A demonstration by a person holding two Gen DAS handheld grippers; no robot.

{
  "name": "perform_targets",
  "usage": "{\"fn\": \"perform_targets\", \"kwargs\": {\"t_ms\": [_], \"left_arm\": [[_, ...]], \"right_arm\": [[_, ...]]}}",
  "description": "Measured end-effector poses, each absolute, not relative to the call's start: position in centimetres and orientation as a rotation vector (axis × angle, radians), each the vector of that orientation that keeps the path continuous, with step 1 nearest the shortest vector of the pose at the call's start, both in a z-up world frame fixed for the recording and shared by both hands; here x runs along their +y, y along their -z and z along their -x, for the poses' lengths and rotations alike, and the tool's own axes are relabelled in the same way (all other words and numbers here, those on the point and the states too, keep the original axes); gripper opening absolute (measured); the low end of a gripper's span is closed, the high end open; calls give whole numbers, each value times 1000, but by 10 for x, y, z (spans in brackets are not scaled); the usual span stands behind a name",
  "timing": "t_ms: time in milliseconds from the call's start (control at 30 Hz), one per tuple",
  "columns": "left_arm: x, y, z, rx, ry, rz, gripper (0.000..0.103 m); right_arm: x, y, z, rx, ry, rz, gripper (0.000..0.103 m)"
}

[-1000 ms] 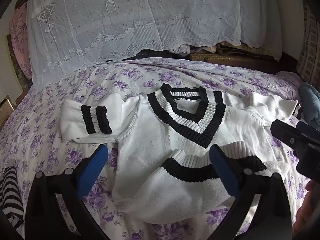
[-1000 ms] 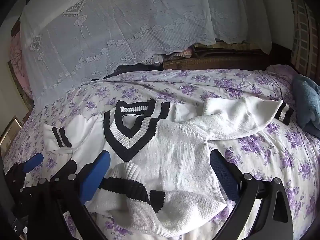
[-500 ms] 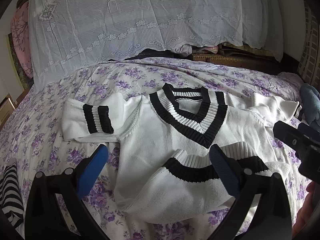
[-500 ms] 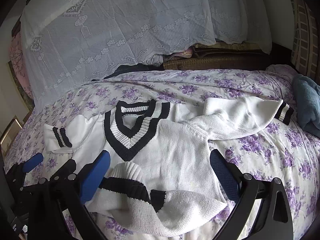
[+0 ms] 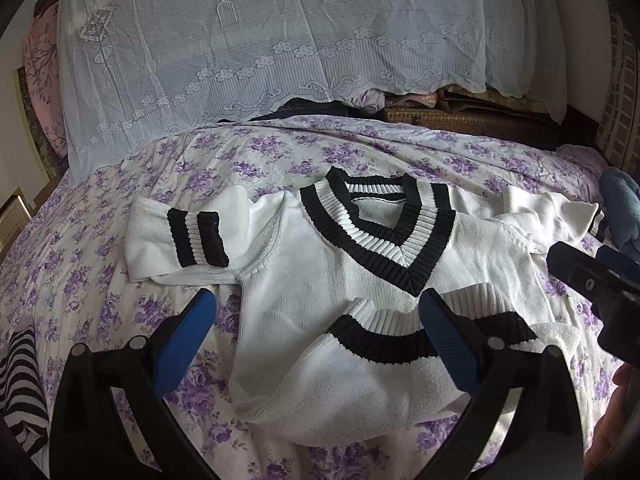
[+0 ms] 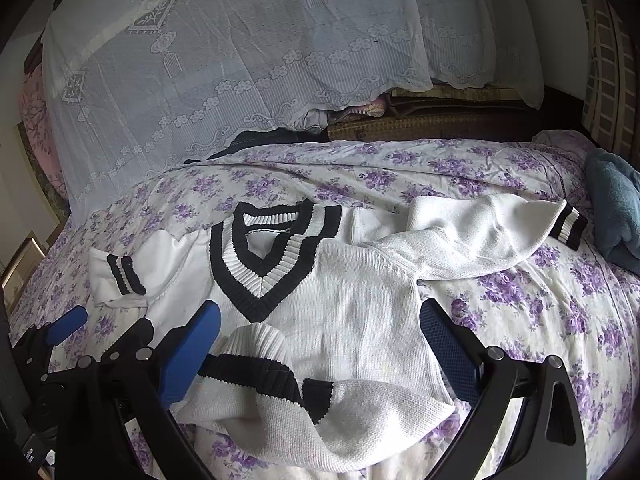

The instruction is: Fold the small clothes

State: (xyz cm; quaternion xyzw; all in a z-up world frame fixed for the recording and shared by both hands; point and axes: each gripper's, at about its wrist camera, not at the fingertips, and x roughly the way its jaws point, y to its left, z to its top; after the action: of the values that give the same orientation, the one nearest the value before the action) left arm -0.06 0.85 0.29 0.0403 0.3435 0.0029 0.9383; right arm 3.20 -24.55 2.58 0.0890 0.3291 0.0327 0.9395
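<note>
Sweater lay collar toward the bed's far edge, hem bunched nearest both gaping, empty jaws, right gripper over its body, left gripper beside.

Floral bedsheet, lace cover, blue towel, striped cloth.

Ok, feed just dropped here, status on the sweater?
Both tools open, left tool and right tool holding nothing. White sweater face up on bedspread, hem flipped up, sleeves unfolded. Nothing blocking.
</note>
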Motion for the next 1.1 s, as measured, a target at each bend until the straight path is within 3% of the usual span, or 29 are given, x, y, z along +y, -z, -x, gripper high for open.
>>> {"fn": "perform_targets", "kwargs": {"t_ms": [1100], "left_arm": [[12,-2,1,703,-5,-84,99]], "right_arm": [[-246,-27,-30,668,-68,-183,100]]}}
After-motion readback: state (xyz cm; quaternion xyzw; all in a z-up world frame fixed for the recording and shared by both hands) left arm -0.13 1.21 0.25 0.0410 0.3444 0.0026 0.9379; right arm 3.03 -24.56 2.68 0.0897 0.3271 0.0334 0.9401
